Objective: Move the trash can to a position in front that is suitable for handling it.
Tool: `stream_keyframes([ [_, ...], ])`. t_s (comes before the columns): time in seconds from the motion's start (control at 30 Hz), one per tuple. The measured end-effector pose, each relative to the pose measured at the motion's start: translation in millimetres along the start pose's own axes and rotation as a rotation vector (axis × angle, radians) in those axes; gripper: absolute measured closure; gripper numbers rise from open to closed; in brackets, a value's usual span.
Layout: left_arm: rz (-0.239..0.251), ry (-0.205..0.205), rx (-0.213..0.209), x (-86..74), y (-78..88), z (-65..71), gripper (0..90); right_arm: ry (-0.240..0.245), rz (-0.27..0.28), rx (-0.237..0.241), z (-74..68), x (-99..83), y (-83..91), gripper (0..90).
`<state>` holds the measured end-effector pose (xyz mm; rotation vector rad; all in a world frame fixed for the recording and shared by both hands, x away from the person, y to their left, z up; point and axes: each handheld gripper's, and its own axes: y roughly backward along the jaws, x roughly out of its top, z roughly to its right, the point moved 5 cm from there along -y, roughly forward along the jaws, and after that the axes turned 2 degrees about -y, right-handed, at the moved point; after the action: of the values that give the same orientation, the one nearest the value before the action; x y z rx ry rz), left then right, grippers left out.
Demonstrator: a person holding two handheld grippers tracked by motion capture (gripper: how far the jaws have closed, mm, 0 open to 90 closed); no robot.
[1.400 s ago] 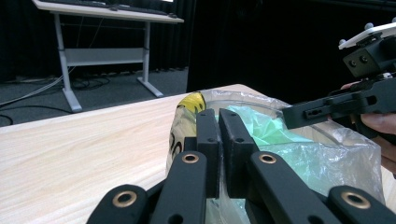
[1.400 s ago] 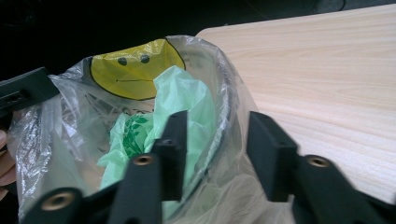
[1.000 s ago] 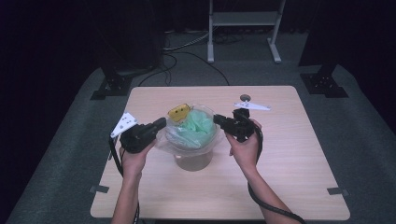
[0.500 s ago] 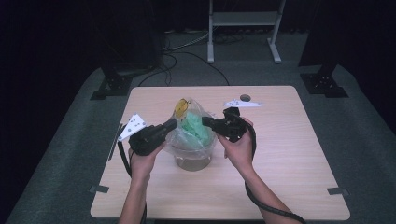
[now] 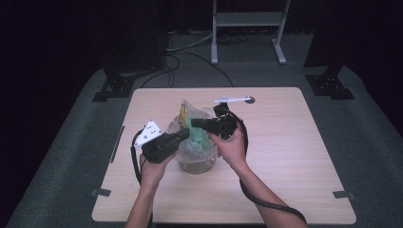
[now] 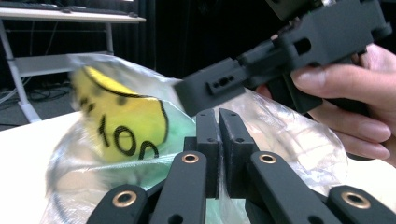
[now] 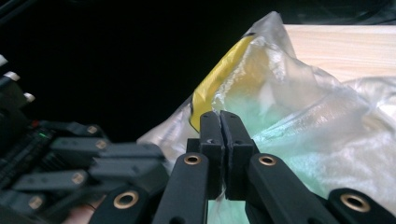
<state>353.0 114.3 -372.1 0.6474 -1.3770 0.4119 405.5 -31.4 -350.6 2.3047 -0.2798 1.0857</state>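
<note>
Both grippers, left gripper [image 5: 184, 135] and right gripper [image 5: 195, 124], clench the clear plastic bag [image 5: 202, 145]. Step: bunching its mouth. Next, twist it closed.

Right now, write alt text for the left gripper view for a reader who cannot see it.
The left gripper, jaws shut, pinches a clear plastic bag with a yellow label printed in black. Above it, a hand holds the right gripper against the same bag, over a pale table.

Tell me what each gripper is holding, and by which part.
Both hold the clear plastic bag: left gripper and right gripper each pinch a fold of its film near the top.
</note>
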Motion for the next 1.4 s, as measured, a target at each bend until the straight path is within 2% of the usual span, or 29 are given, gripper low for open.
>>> stream_keyframes([
  [0.1,-0.003,0.001,-0.008,-1.3,-1.8,1.5,87.3,-0.022,-0.01,0.027,-1.7,3.3,-3.0,88.1],
  [0.23,-0.007,-0.001,-0.014,-1.7,-3.3,3.1,87.3,-0.057,-0.035,0.065,-0.5,4.9,-6.6,82.5],
  [0.33,-0.006,-0.003,-0.016,-1.3,-3.9,3.7,87.3,-0.092,-0.043,0.092,1.0,5.9,-8.1,72.0],
  [0.4,-0.01,-0.003,-0.02,-1.9,-4.7,4.1,87.3,-0.104,-0.05,0.103,1.0,6.6,-9.3,69.5],
  [0.6,-0.015,-0.002,-0.026,-3.4,-6.7,5.6,87.3,-0.078,-0.077,0.08,-0.8,8.6,-15.8,63.5],
  [0.7,-0.017,-0.002,-0.029,-3.9,-6.6,5.2,87.3,-0.062,-0.109,0.064,-2.4,8.4,-19.6,59.8],
  [0.9,-0.021,-0.006,-0.033,-4.1,-7.8,7.7,87.3,-0.029,-0.134,0.037,-7.3,8.1,-23.7,57.9],
  [0.97,-0.021,-0.005,-0.033,-4.3,-7.8,7.8,87.3,-0.019,-0.146,0.022,-8.0,8.2,-24.6,62.7],
  [1.03,-0.021,-0.004,-0.034,-4.3,-7.6,7.8,87.2,-0.014,-0.148,-0.003,-6.8,8.5,-24.6,76.2],
  [1.1,-0.023,-0.002,-0.035,-4.5,-7.2,7.6,87.0,-0.012,-0.151,-0.02,-4.8,8.2,-24.8,84.5],
  [1.23,-0.028,0.01,-0.05,-5.1,-6.2,6.6,80.9,0.002,-0.161,-0.042,0.9,6.5,-25.2,87.9],
  [1.33,-0.027,0.017,-0.049,-4.9,-3.6,4.7,78.1,0.0,-0.159,-0.042,3.3,5.3,-24.4,89.2],
  [1.4,-0.021,0.028,-0.055,-4.2,-1.5,3.4,73.2,-0.009,-0.154,-0.036,5.7,4.4,-23.5,89.7],
])
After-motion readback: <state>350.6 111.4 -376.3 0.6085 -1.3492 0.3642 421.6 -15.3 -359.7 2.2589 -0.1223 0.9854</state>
